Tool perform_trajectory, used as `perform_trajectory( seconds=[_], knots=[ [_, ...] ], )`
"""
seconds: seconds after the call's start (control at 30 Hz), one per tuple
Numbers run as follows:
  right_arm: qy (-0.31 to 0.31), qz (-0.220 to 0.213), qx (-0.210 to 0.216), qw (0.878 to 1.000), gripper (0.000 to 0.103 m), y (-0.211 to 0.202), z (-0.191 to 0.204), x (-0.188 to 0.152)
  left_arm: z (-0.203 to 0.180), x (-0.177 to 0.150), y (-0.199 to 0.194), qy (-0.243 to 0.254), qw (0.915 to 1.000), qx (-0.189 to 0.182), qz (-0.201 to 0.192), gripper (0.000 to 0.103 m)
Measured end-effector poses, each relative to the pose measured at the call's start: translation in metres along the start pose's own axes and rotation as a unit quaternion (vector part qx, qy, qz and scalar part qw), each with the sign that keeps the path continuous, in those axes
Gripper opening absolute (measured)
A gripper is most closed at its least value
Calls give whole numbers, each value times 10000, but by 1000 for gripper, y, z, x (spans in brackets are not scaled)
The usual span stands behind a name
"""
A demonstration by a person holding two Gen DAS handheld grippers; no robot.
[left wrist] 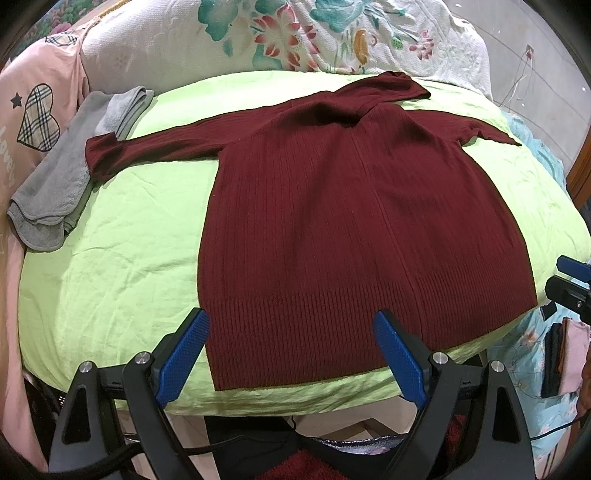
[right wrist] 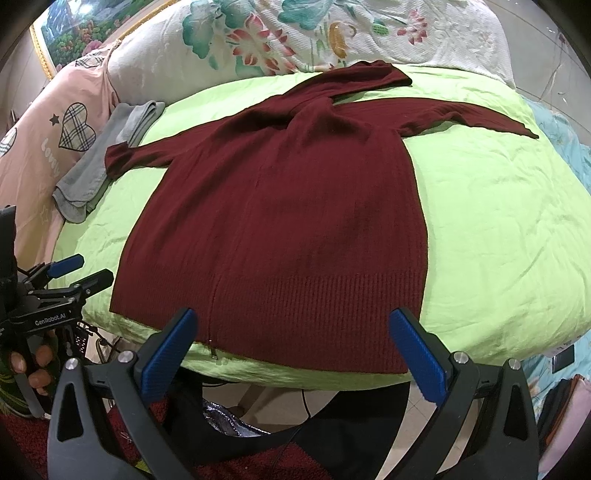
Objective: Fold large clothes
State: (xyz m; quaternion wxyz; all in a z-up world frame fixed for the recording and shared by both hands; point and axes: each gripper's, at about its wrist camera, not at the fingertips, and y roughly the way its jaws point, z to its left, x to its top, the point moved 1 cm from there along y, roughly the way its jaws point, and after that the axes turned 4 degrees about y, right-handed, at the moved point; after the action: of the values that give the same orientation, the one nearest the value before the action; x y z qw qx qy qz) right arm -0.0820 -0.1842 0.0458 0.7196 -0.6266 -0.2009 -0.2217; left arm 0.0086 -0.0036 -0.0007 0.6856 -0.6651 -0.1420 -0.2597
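Note:
A dark red ribbed sweater [left wrist: 351, 221] lies flat on a lime green sheet [left wrist: 122, 258], hem toward me, both sleeves spread out to the sides, collar at the far end. It also shows in the right wrist view [right wrist: 288, 221]. My left gripper [left wrist: 291, 321] is open and empty, hovering over the hem near its left corner. My right gripper [right wrist: 291, 321] is open and empty, hovering over the hem toward its right corner. The left gripper also appears at the left edge of the right wrist view [right wrist: 81, 269].
A folded grey garment [left wrist: 62, 177] lies at the sheet's left edge, under the left sleeve's cuff. A floral quilt [left wrist: 295, 33] is bunched at the back, a pink one [left wrist: 33, 110] at the left. Below the near edge are floor, cables and a dark bag [right wrist: 258, 424].

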Motion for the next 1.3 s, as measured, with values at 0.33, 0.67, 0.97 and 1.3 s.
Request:
perform_trajectory(
  seconds=[0.33, 0.67, 0.97, 1.3],
  knots=[
    [40, 74, -59, 9999, 103, 3, -8, 4, -2, 6, 8, 37, 10000, -16, 84, 91],
    [431, -93, -9, 9990, 103, 5, -34, 18, 1, 21, 20, -61, 9999, -130, -69, 91],
    [1065, -70, 16, 9943, 103, 17, -88, 43, 2, 39, 46, -23, 9991, -288, 325, 91],
    [1783, -620, -221, 9818, 103, 23, -178, 104, 5, 66, 60, -94, 9985, -350, 405, 91]
  ],
)
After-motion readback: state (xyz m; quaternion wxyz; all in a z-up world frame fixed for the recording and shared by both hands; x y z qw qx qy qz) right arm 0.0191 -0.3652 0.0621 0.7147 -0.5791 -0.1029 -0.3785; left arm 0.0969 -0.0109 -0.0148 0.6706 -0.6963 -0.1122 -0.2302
